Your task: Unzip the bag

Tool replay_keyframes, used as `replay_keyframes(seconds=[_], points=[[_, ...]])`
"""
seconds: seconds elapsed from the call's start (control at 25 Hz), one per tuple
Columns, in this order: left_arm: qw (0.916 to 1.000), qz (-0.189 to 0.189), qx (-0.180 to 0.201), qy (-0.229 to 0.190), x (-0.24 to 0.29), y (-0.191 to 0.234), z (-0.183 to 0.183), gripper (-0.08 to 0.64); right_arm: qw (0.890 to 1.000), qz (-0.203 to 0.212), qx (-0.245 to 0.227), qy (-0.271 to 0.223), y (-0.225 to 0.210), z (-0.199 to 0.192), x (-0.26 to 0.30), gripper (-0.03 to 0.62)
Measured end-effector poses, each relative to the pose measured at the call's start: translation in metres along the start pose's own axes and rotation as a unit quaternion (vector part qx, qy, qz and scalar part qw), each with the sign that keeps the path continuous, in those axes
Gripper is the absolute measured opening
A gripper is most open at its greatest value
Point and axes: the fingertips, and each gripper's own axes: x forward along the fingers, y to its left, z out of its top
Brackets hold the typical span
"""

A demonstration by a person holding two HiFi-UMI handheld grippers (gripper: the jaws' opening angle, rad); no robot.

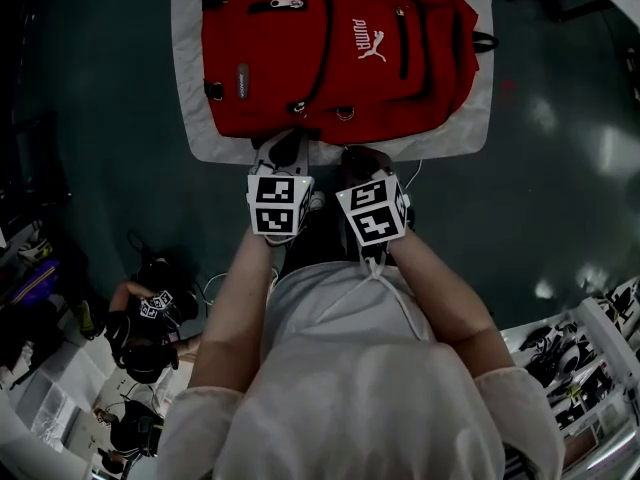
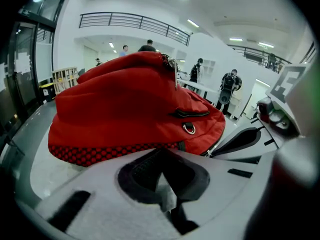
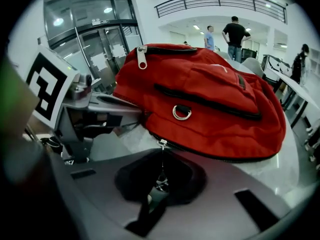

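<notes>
A red backpack point(image 1: 330, 48) lies flat on a pale tabletop point(image 1: 190, 68), its bottom edge toward me. My left gripper point(image 1: 283, 153) is at that edge; in the left gripper view its jaws point(image 2: 167, 150) are closed against the red-and-black checkered hem of the bag point(image 2: 130, 99). Just to its right, my right gripper point(image 1: 362, 158) is shut on the zipper pull point(image 3: 161, 176). The pull hangs from a slider point(image 3: 161, 144) on the bag's point(image 3: 210, 94) lower zip, which looks closed. The left gripper point(image 3: 135, 115) also shows beside it.
A metal D-ring point(image 3: 182, 113) sits above the lower zip, and another zipper pull point(image 3: 142, 56) lies near the bag's top. The table's edge point(image 1: 330, 153) is right in front of me. Cables and gear point(image 1: 150, 318) clutter the floor at lower left. Shelving point(image 1: 580, 358) stands at lower right.
</notes>
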Motion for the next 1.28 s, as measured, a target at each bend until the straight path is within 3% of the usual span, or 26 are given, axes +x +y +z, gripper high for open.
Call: replay_keyframes(seconds=[0.72, 1.28], points=[[0.9998, 0.009, 0.013, 0.016, 0.004, 0.002, 0.000, 0.020, 0.999, -0.016, 0.020, 0.026, -0.052, -0.026, -0.024, 0.029], [0.9992, 0.015, 0.029, 0.022, 0.005, 0.003, 0.000, 0.020, 0.997, -0.021, 0.065, 0.038, -0.087, -0.043, -0.035, 0.029]])
